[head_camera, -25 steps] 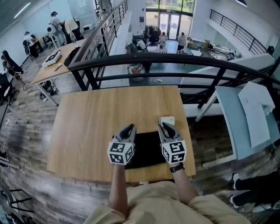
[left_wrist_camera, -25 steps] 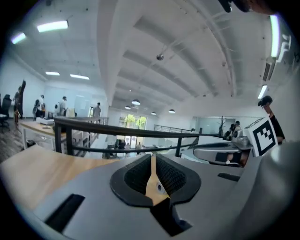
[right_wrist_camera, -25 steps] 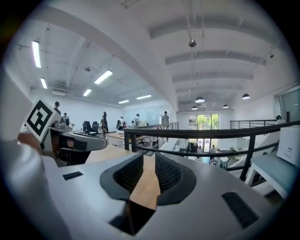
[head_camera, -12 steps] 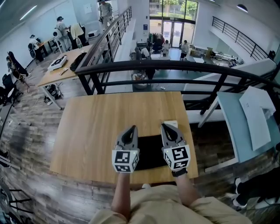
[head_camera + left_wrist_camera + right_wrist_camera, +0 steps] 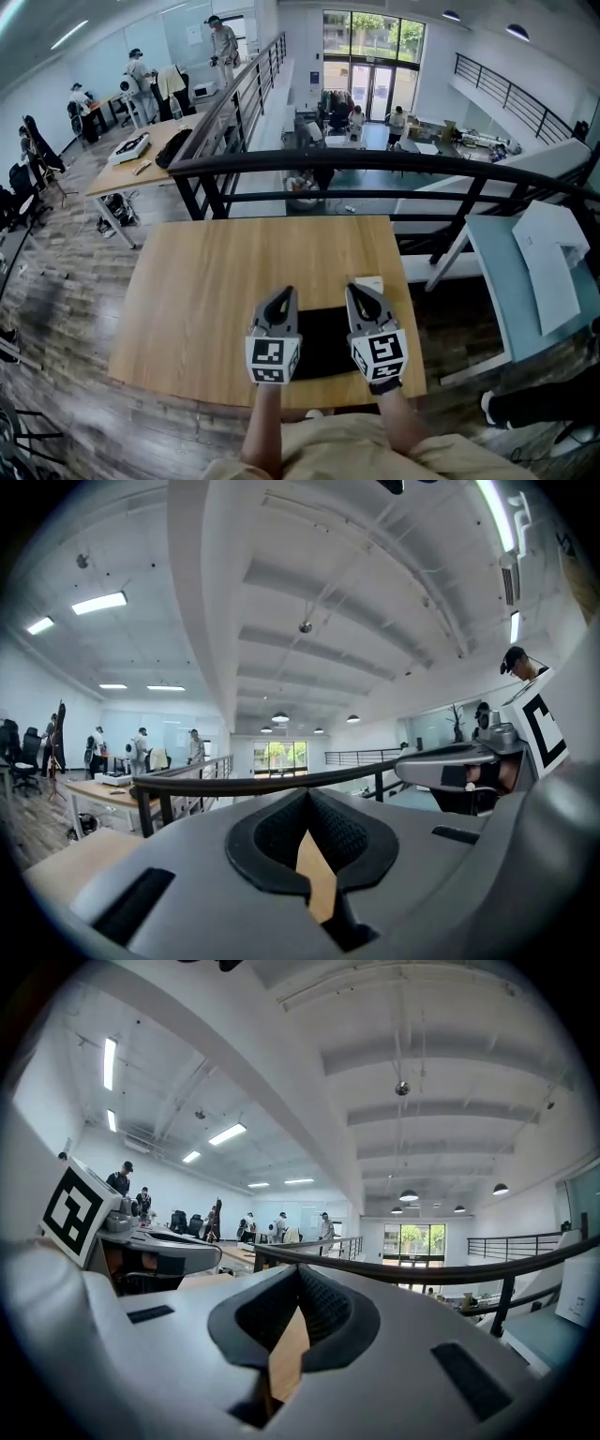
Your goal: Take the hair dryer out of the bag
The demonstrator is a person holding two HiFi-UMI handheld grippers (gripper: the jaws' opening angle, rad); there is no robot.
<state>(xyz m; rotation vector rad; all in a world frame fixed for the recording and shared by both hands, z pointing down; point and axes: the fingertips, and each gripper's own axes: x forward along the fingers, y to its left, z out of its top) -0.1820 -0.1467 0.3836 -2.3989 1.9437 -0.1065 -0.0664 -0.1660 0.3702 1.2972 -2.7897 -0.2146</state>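
Observation:
A flat black bag (image 5: 320,339) lies on the wooden table (image 5: 206,281) near its front edge. No hair dryer shows in any view. My left gripper (image 5: 282,299) hovers over the bag's left end, shut with nothing in it. Over the bag's right end, my right gripper (image 5: 360,292) is also shut and empty. In the left gripper view the left gripper (image 5: 305,797) has its dark pads together, with only table wood showing past them. The right gripper view shows the same of the right gripper (image 5: 298,1274). Both point level toward the railing.
A small white box (image 5: 369,282) sits on the table just beyond the right gripper. A black railing (image 5: 375,161) runs along the table's far edge, with a drop to a lower floor behind it. A pale blue table (image 5: 525,291) with papers stands to the right.
Both grippers have lifted off the bag and their jaws have closed with nothing in them. The bag lies as before.

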